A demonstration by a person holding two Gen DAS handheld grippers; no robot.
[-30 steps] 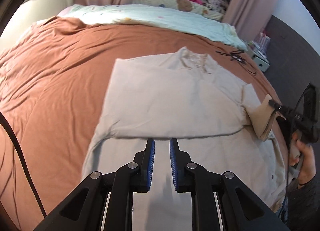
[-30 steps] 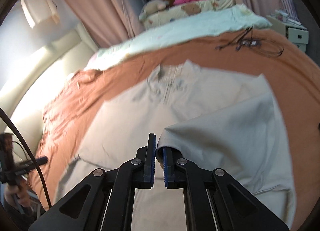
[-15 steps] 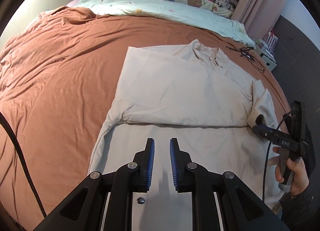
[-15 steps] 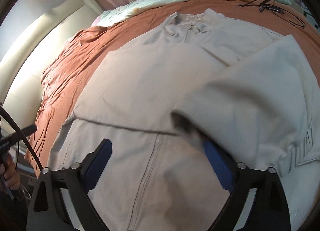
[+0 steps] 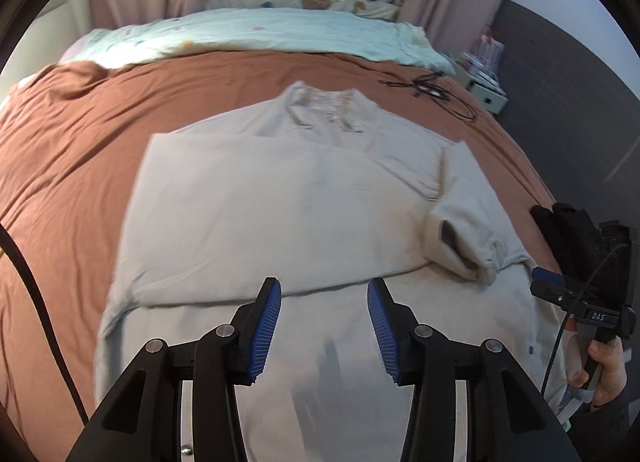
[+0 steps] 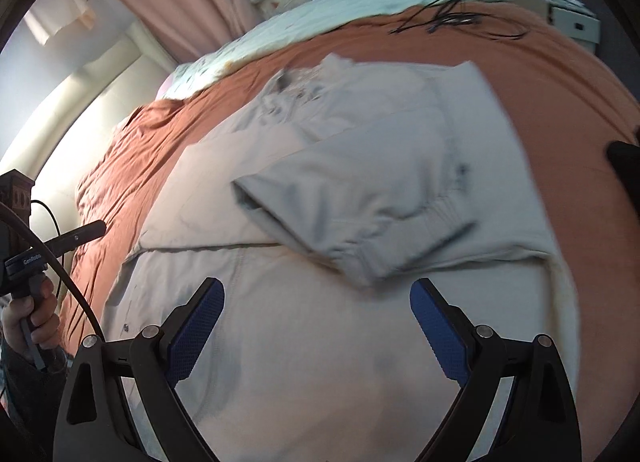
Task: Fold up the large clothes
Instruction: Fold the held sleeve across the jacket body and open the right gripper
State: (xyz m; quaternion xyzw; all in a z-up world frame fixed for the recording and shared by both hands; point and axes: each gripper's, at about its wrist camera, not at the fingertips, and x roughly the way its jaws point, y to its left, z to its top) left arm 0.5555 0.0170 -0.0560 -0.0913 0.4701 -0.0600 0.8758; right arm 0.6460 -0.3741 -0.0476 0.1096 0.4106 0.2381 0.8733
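A pale beige zip-front jacket point(image 5: 280, 214) lies mid-bed on the rust-brown bedsheet point(image 5: 80, 150), sleeves folded across its chest. Left gripper point(image 5: 324, 302) and right gripper point(image 6: 316, 314) hover above (both spread, holding nothing).

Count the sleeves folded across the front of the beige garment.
2. The left sleeve lies flat across the chest; the right sleeve lies folded in at the right side, cuff opening facing the camera. None seems hidden.

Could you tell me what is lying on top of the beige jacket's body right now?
Both sleeves are folded across the beige jacket: the left sleeve and the right sleeve, cuff open. The chest beneath them is hidden.
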